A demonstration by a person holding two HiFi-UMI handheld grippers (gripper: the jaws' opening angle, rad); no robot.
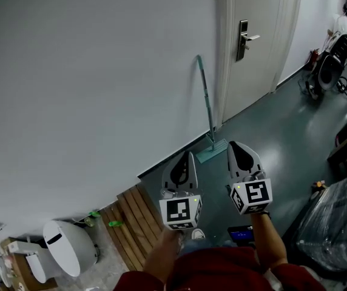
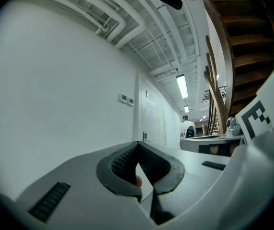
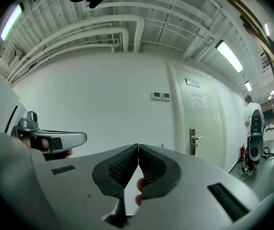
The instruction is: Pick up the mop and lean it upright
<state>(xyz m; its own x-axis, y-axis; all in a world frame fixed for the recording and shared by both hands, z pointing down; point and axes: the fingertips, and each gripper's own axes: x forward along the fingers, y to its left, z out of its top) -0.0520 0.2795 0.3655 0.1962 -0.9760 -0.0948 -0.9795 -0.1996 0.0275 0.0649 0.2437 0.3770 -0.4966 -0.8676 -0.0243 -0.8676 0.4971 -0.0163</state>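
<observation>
Nearly upright, slim teal mop

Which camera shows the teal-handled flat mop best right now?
The head view: the teal-handled flat mop leans upright against the white wall, its head on the floor. Neither gripper view shows it, only wall, door and ceiling.

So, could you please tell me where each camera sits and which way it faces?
Head view: on the person's head, looking steeply down at the mop leaning on the wall; shows both forearms, left hand-held gripper and right hand-held gripper.
Left gripper view: rides that gripper, facing along shut jaws up the wall; the right one's marker cube shows.
Right gripper view: likewise, toward the door.
Shared: all three show the door.
</observation>
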